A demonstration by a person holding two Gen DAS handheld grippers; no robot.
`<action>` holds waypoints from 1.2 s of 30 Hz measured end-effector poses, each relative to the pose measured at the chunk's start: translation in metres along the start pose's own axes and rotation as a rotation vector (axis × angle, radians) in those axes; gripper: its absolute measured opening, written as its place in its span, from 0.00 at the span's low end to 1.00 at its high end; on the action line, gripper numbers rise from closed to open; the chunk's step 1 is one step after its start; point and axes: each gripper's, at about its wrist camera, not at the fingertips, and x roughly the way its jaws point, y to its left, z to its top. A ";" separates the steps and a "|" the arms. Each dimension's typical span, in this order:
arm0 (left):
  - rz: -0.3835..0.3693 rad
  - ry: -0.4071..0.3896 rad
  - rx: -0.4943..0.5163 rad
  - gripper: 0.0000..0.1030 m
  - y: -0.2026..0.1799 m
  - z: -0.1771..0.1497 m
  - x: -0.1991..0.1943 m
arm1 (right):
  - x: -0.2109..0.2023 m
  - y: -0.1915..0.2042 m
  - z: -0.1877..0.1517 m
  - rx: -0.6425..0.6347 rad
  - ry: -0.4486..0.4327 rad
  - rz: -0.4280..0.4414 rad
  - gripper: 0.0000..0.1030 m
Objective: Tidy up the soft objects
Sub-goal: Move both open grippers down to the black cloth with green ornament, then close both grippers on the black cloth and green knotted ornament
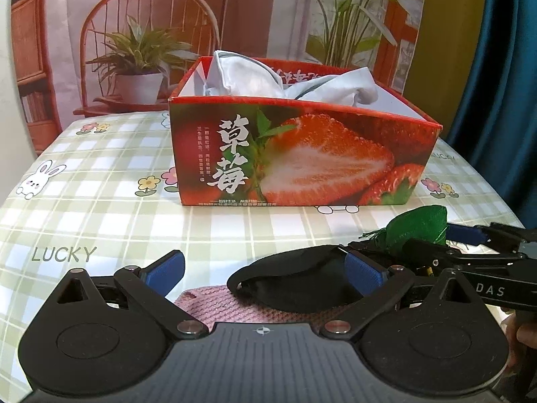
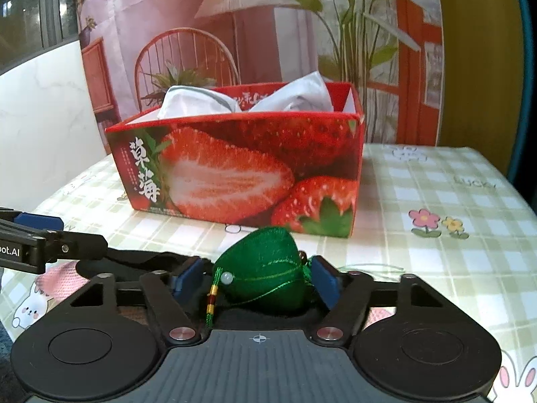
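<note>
A red strawberry-print box [image 1: 302,154] stands on the table with white cloth [image 1: 255,77] bunched inside; it also shows in the right wrist view [image 2: 241,174]. My left gripper [image 1: 265,273] is open, its fingers wide on either side of a black soft piece [image 1: 295,285] that lies over a pink knitted item [image 1: 214,305]. My right gripper [image 2: 256,277] is shut on a green fabric pouch [image 2: 265,265] with a bead tassel, low over the table in front of the box. The pouch and right gripper also show in the left wrist view [image 1: 419,225].
The table has a green checked cloth [image 1: 100,201] with rabbits, flowers and "LUCKY" print. A printed backdrop [image 1: 167,33] of chair and plants hangs behind the box. A blue curtain [image 1: 503,84] is at the right, past the table edge.
</note>
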 end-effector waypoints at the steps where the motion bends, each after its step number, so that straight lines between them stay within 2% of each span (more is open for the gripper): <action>1: -0.002 -0.001 -0.002 0.99 0.001 0.000 0.000 | 0.001 0.000 -0.001 0.006 0.006 0.009 0.57; 4: -0.005 0.001 -0.008 0.99 0.002 0.000 0.001 | 0.001 0.002 -0.002 0.007 0.015 0.033 0.53; 13: -0.015 -0.012 -0.027 0.95 0.004 0.000 -0.003 | 0.001 0.014 -0.003 -0.021 0.032 0.107 0.52; 19: -0.041 -0.032 -0.053 0.85 0.007 0.002 -0.005 | 0.000 0.023 -0.003 -0.047 0.030 0.153 0.52; 22: -0.064 -0.028 -0.057 0.80 0.006 0.003 -0.003 | -0.001 0.025 -0.001 -0.056 0.026 0.165 0.48; 29: -0.112 -0.024 -0.062 0.75 0.006 0.007 0.001 | -0.006 0.013 0.003 -0.030 0.003 0.107 0.46; 36: -0.164 -0.016 -0.080 0.73 0.003 0.028 0.013 | -0.004 -0.002 0.007 -0.011 -0.016 0.064 0.46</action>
